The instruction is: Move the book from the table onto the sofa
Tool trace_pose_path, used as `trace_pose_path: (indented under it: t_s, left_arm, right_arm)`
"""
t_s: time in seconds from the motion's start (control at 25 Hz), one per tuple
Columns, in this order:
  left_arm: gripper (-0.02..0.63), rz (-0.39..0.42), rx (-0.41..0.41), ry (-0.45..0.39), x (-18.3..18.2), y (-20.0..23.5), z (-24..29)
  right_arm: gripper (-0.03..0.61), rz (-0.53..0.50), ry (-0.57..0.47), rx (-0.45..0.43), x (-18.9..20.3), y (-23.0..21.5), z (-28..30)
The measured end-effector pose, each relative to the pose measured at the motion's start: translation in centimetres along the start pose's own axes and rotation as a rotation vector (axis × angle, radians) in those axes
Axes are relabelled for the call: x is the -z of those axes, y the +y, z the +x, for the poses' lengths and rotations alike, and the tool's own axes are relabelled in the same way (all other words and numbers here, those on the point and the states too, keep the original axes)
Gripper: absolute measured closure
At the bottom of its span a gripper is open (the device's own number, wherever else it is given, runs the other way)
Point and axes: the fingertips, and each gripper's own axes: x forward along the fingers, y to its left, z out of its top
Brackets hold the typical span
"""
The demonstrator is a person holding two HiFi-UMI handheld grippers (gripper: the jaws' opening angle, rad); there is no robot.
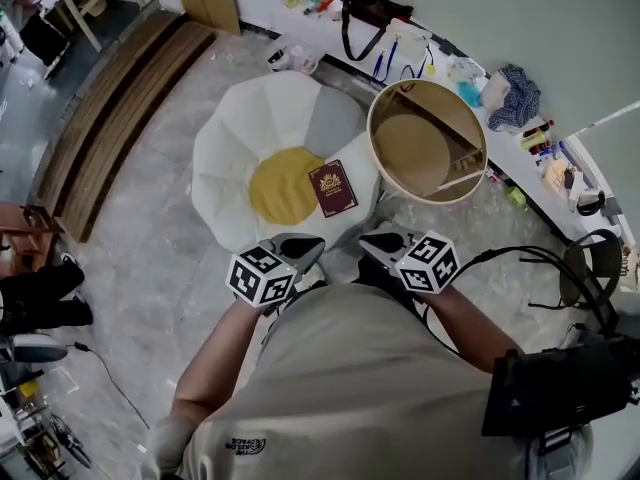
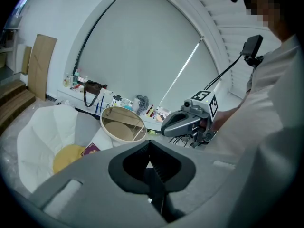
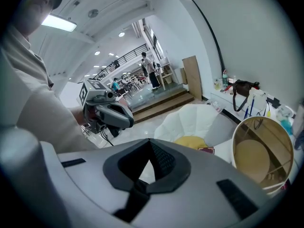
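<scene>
Book [image 1: 333, 188] lies flat on sofa [image 1: 230, 138] seat, against yellow cushion [image 1: 283, 186], off the table [image 1: 425, 140]. Task looks done. Left gripper [image 1: 300, 247] and right gripper [image 1: 383, 243] have jaws closed on nothing, held near the person's body, likely no grip needed.

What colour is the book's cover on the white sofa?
Maroon with a gold emblem; the book shows best in the head view.

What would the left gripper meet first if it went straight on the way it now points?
Probably the white sofa, at its front edge just ahead of the left gripper, near the yellow cushion; depth is hard to judge.
</scene>
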Motion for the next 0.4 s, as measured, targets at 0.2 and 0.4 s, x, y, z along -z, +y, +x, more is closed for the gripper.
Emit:
trace_pose_path:
  t_s: [0.2, 0.4]
  left_arm:
    - [0.606, -0.008, -0.002, 0.0, 1.4, -0.1, -0.6]
    - [0.606, -0.013, -0.008, -0.003, 2.3, 0.1, -0.6]
  right_arm:
    - [0.566, 0.011, 0.013, -0.002, 0.9, 0.7, 0.7]
    - [0.566, -0.002, 0.012, -0.002, 1.1, 0.7, 1.4]
